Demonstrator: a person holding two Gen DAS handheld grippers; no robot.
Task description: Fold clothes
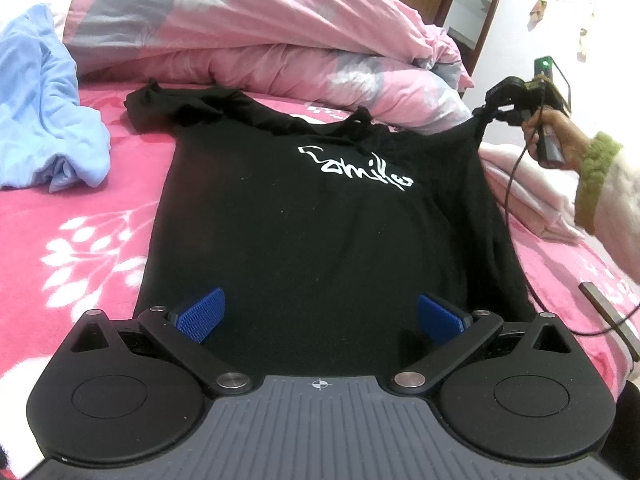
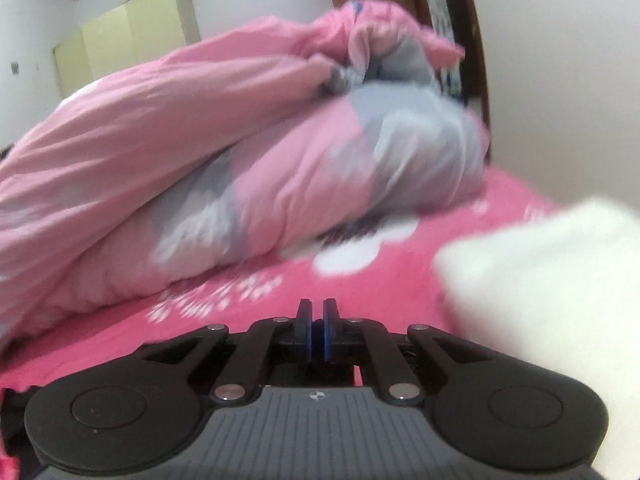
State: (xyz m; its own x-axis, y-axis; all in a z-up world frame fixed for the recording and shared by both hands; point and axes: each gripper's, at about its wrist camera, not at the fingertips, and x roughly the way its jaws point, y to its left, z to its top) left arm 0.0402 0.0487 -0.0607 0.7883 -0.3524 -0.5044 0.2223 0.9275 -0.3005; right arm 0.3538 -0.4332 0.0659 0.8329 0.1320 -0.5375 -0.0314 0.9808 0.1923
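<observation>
A black T-shirt (image 1: 304,216) with white script lettering lies front up on the pink floral bedsheet (image 1: 80,240). In the left wrist view its hem is nearest to me and its collar is at the far end. My left gripper (image 1: 320,316) hovers over the hem, open, its blue pads (image 1: 200,316) wide apart with nothing between them. My right gripper (image 1: 482,114), held by a hand (image 1: 556,128), is shut on the shirt's far right sleeve and lifts it off the bed. In the blurred right wrist view the right gripper (image 2: 318,312) has its pads almost together, and the shirt is barely visible.
A crumpled light blue garment (image 1: 44,112) lies at the left. A bunched pink and grey duvet (image 1: 280,32) fills the far side of the bed. Pale pink folded cloth (image 1: 528,196) sits at the right beside a cable and a flat dark bar (image 1: 608,312). A whitish sleeve (image 2: 540,280) blocks the right.
</observation>
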